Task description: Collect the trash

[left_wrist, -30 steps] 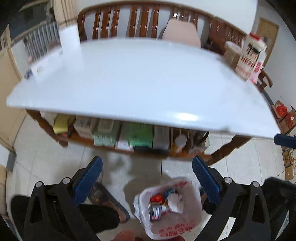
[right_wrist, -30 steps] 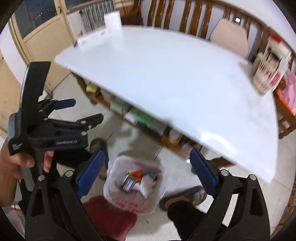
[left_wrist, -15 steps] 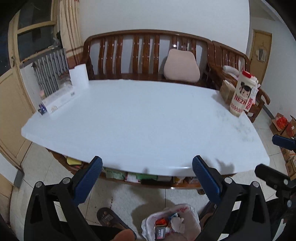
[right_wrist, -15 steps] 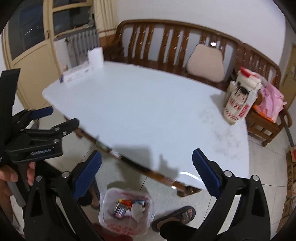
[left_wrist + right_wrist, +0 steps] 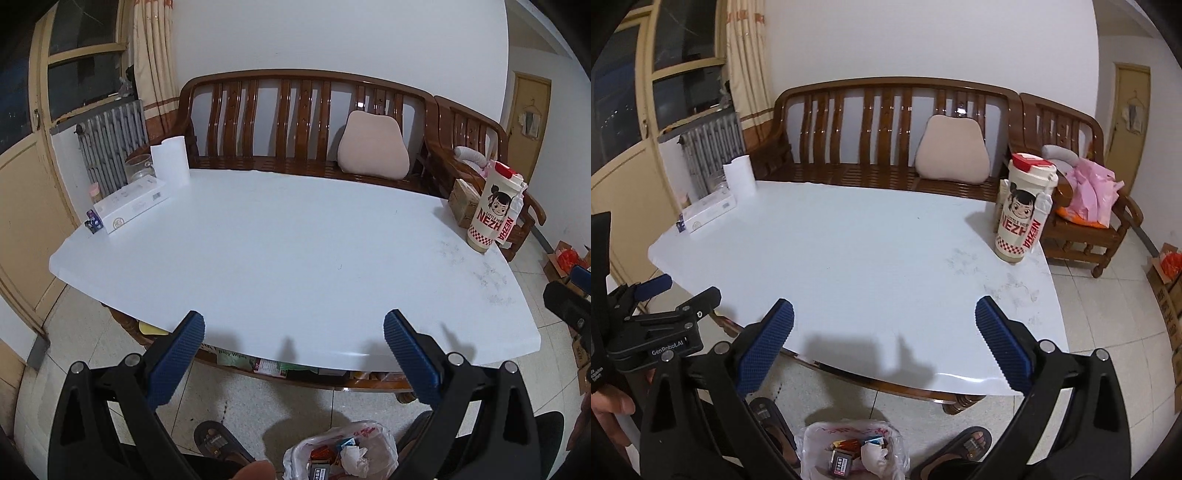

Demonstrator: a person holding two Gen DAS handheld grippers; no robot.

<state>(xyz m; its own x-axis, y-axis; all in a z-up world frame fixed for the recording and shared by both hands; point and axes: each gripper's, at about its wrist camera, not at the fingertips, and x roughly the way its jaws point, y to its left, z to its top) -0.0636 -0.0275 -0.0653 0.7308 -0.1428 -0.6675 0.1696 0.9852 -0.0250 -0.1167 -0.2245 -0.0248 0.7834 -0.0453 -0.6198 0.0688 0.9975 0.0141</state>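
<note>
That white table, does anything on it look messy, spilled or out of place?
Mostly tidy. The one odd spot is a patch of grey smudges on the white table, just in front of the tall cartoon cup. The cup, paper roll and white box sit at the edges, nothing tipped.

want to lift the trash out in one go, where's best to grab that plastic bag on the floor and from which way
Grip the plastic bag by its open rim, coming down from above. It sits upright on the floor with its mouth gaping and wrappers and crumpled paper loose inside, so a side squeeze on the thin walls would likely collapse it. Both the left gripper and right gripper are open and empty; pinch opposite rim edges.
</note>
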